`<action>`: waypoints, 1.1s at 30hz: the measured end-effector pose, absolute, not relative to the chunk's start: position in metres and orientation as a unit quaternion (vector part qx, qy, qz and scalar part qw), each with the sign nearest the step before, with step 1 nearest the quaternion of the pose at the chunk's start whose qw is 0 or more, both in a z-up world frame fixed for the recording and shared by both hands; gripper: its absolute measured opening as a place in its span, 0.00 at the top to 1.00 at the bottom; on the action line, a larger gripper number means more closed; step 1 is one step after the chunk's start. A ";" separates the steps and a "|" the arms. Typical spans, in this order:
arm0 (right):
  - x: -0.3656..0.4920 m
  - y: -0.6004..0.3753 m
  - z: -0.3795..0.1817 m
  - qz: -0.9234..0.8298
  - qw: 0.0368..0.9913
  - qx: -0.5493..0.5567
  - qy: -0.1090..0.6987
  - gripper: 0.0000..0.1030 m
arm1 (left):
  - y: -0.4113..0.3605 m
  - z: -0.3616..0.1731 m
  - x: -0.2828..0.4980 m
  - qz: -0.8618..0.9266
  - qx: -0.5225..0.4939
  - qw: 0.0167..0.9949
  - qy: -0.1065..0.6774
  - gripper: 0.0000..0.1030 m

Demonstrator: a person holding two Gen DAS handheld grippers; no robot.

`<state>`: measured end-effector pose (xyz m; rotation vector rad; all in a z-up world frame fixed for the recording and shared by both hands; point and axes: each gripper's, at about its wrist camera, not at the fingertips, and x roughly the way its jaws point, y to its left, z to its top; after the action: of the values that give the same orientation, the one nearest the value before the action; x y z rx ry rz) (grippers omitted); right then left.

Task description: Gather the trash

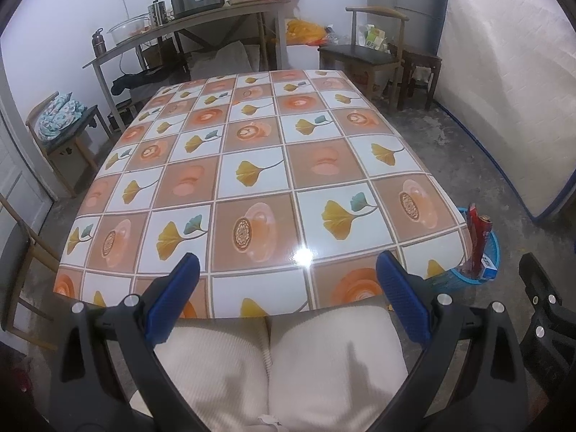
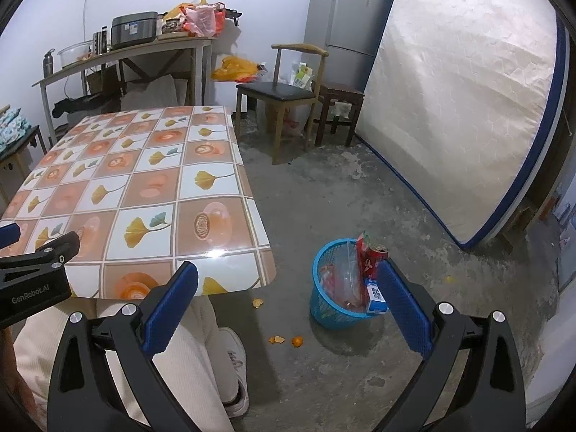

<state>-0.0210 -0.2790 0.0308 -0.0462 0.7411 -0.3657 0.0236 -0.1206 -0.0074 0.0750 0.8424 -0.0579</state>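
Observation:
A blue plastic trash basket (image 2: 329,311) stands on the floor to the right of the table; it also shows in the left wrist view (image 1: 491,252). It holds a red soda can (image 2: 374,257), a red wrapper (image 2: 361,248), clear plastic (image 2: 345,277) and a small blue-and-white carton (image 2: 376,295). Orange peel bits (image 2: 277,339) lie on the floor beside it. My left gripper (image 1: 288,288) is open and empty over the table's near edge. My right gripper (image 2: 288,288) is open and empty, held above the floor between table and basket.
The table (image 1: 252,165) has a floral checked cloth. The person's legs in cream trousers (image 1: 216,367) are below the grippers. A wooden chair (image 2: 284,93), a stool (image 2: 338,108), a leaning mattress (image 2: 464,108), a fridge (image 2: 349,21) and a cluttered side table (image 2: 126,50) stand around.

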 end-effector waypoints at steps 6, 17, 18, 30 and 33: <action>-0.021 -0.280 0.030 -0.177 0.915 -0.020 0.362 0.06 | -0.121 -0.008 0.024 -0.027 0.037 0.911 0.410 0.08; -0.021 -0.275 0.027 -0.167 0.915 -0.026 0.365 0.06 | -0.117 -0.009 0.020 -0.019 0.039 0.910 0.412 0.08; -0.021 -0.275 0.027 -0.166 0.915 -0.026 0.366 0.06 | -0.116 -0.009 0.021 -0.018 0.039 0.910 0.413 0.08; -0.017 -0.272 0.030 -0.160 0.917 -0.023 0.365 0.06 | -0.116 -0.008 0.021 -0.020 0.039 0.910 0.413 0.08; -0.016 -0.272 0.031 -0.158 0.917 -0.021 0.365 0.06 | -0.115 -0.008 0.022 -0.019 0.038 0.910 0.412 0.08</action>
<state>-0.0158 -0.2717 0.0308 -0.0429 0.7498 -0.3255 0.0217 -0.1149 -0.0080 0.0781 0.8494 -0.0394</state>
